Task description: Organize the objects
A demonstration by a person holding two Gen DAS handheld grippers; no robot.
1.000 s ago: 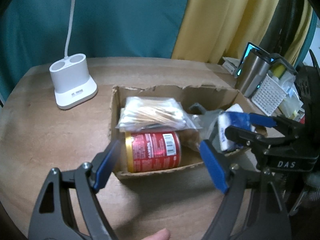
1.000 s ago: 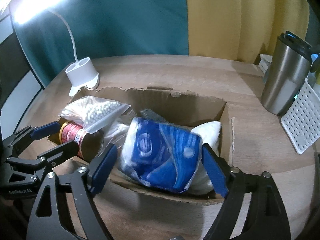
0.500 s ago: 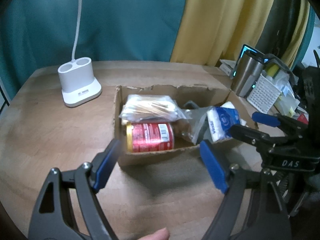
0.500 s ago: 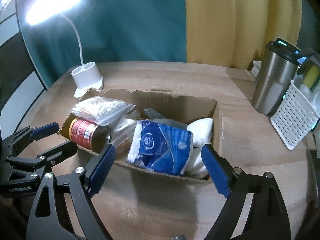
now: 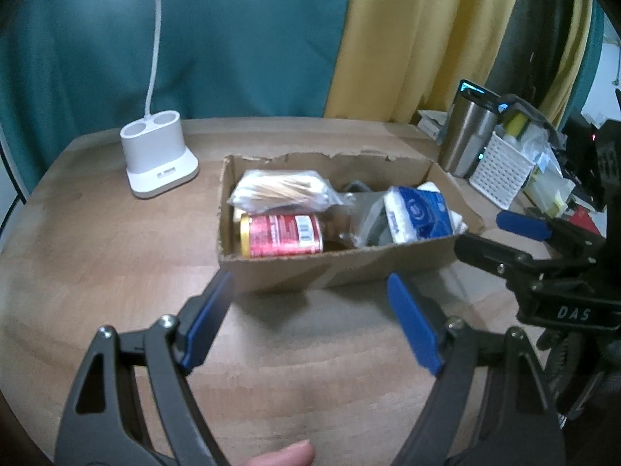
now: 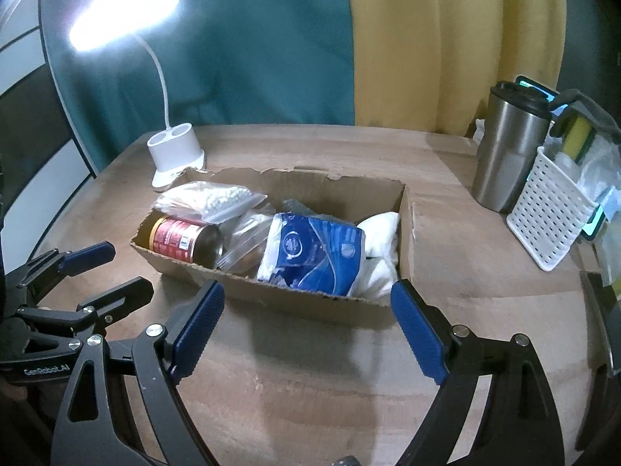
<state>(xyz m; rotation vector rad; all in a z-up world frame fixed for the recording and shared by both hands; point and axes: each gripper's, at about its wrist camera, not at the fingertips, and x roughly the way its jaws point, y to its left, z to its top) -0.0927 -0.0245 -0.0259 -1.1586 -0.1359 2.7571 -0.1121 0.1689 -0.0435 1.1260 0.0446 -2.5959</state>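
Only the right wrist view shows the lit lamp head (image 6: 124, 11). Both the left gripper (image 5: 310, 322) and right gripper (image 6: 306, 330) hover spread and empty before the cardboard box (image 5: 333, 268) holding the red can (image 5: 281, 235)

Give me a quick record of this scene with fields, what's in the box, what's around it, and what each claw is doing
container: torn brown cardboard box on the round wooden table
inside box: red-labelled metal can lying on its side; clear bag of cotton swabs; blue-and-white tissue pack; white cloth
left of box: white desk lamp base, lamp lit
right of box: steel tumbler with black lid; white perforated plastic basket
left claw: open, empty, in front of the box
right claw: open, empty, in front of the box
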